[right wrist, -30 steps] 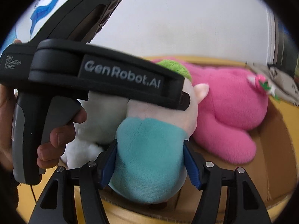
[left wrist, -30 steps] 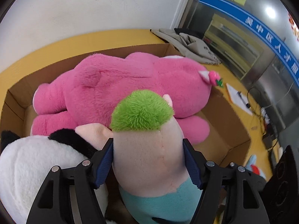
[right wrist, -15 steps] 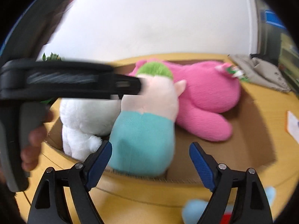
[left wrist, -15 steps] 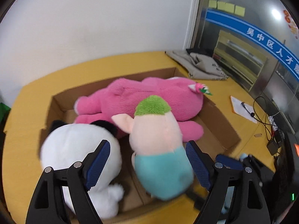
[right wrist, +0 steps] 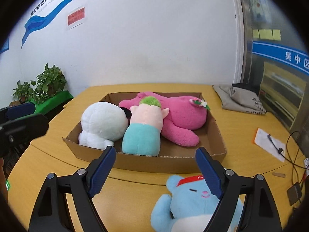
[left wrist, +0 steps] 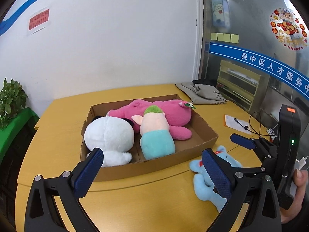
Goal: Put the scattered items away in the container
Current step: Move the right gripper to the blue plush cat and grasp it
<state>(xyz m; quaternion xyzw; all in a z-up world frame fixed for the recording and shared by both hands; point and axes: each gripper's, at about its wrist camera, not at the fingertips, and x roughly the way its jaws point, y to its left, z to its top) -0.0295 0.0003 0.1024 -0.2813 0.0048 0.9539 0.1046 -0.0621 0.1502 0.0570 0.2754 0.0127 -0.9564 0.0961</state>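
A shallow cardboard box [left wrist: 154, 167] [right wrist: 164, 161] sits on the yellow table. Inside lie a pink plush [left wrist: 170, 114] [right wrist: 183, 116], a white panda plush [left wrist: 109, 135] [right wrist: 102, 123], and a green-haired pig plush in teal trousers [left wrist: 156, 133] [right wrist: 144, 127]. A light blue plush [left wrist: 204, 179] [right wrist: 195, 203] lies on the table in front of the box's right corner. My left gripper [left wrist: 152, 168] is open and empty, hovering in front of the box. My right gripper [right wrist: 156, 166] is open and empty, above the blue plush; it also shows at the right of the left wrist view [left wrist: 270, 148].
Folded grey cloth [left wrist: 204, 93] [right wrist: 241, 98] lies at the table's far right. Paper with a cable [left wrist: 237, 123] [right wrist: 270, 143] and more wires lie at the right edge. Potted plants [right wrist: 40, 85] stand left of the table. A white wall is behind.
Both grippers let go of the pig plush, opened, and pulled back and up from the box. The pig plush now rests in the box between panda and pink plush.
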